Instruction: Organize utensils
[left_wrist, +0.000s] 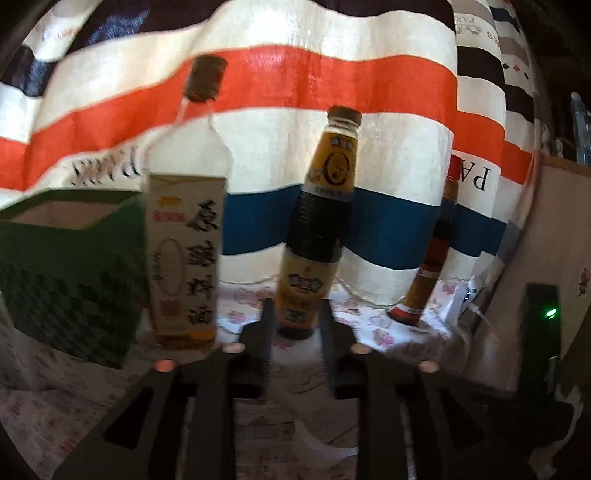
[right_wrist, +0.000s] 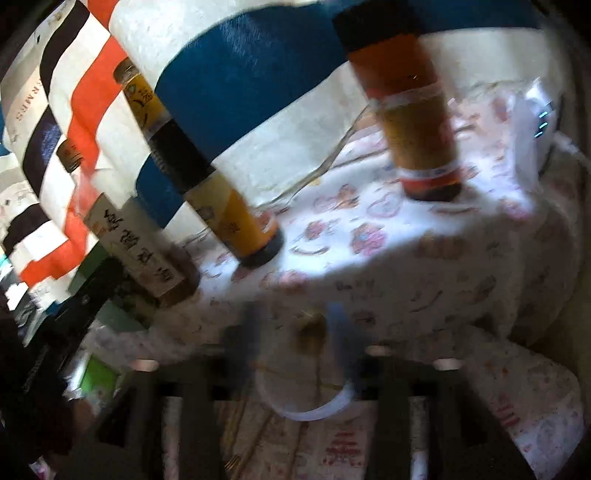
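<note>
In the left wrist view my left gripper (left_wrist: 296, 310) stands a little open. The base of a dark sauce bottle with yellow labels (left_wrist: 317, 229) sits right at its fingertips, and I see no pad pressing on it. A clear bottle with a white label (left_wrist: 184, 258) stands to its left and an amber bottle (left_wrist: 432, 258) to its right. My right gripper (right_wrist: 295, 321) is blurred, with its jaws wide apart. A white round dish (right_wrist: 314, 406) with a brownish thing and thin sticks lies between its fingers, low over the flowered tablecloth (right_wrist: 424, 258). The blur hides what those pieces are.
A green checked box (left_wrist: 70, 266) stands at the left. A striped cloth (left_wrist: 295, 74) hangs behind the bottles. A black device with a green light (left_wrist: 543, 332) and a white charger (left_wrist: 476, 306) sit at the right. Thin utensils (right_wrist: 240, 443) lie below the right gripper.
</note>
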